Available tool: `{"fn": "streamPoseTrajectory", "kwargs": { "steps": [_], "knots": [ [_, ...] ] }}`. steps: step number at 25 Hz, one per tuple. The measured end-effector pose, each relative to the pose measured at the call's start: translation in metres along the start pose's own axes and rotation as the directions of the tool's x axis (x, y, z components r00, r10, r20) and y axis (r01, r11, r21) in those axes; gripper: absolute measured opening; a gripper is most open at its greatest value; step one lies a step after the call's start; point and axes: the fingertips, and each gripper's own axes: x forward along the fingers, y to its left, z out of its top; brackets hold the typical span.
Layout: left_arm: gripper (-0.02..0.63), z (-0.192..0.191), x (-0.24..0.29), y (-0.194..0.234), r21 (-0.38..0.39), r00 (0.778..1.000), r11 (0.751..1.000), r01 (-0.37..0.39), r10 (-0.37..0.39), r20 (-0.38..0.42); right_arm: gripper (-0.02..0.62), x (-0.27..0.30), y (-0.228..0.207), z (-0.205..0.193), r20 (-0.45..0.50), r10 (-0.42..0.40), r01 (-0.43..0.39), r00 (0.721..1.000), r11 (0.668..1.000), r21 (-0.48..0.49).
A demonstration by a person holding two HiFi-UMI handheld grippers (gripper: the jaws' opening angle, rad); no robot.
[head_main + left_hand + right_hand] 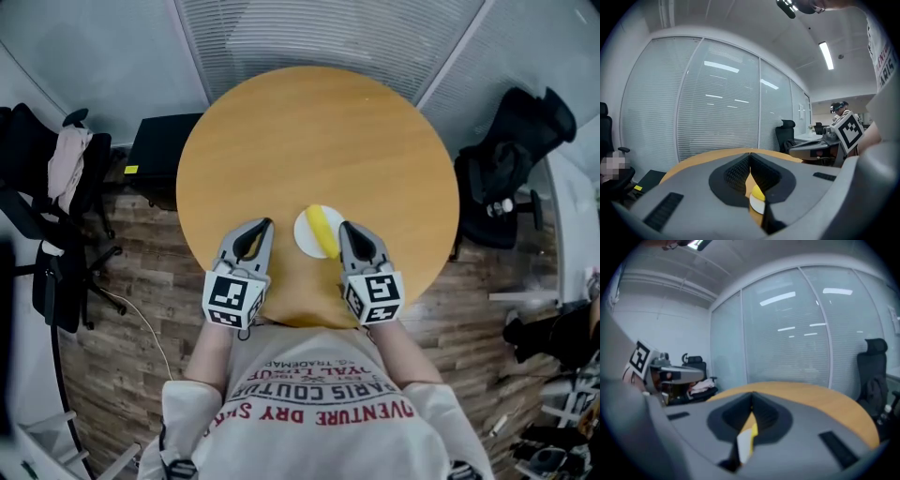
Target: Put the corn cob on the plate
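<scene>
A yellow corn cob [322,230] lies on a small white plate [304,234] near the front edge of the round wooden table [309,131]. My left gripper [266,223] hangs just left of the plate, shut and empty. My right gripper [345,227] hangs just right of it, also shut with nothing held. In the left gripper view the left gripper [750,153] has its jaws meeting at the tips, and the corn cob [757,191] and plate [756,206] show below through the gap. The right gripper view shows the right gripper [751,395] likewise closed above the cob [753,431] and plate [742,444].
Office chairs [42,197] with clothes stand at the left. A chair with a black bag [511,164] stands at the right. A black box [157,150] sits on the floor by the table's left edge. A glass wall with blinds [319,33] runs behind the table.
</scene>
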Motion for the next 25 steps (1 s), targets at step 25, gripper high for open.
{"fn": "streamPoseTrajectory", "kwargs": {
  "steps": [25],
  "knots": [
    [0.035,0.021,-0.004,-0.003,0.019,0.999,1.000,0.007,-0.008,0.054,0.029,-0.011,0.009,0.026,0.096,0.065,-0.062,0.993,0.997,-0.039]
  ]
}}
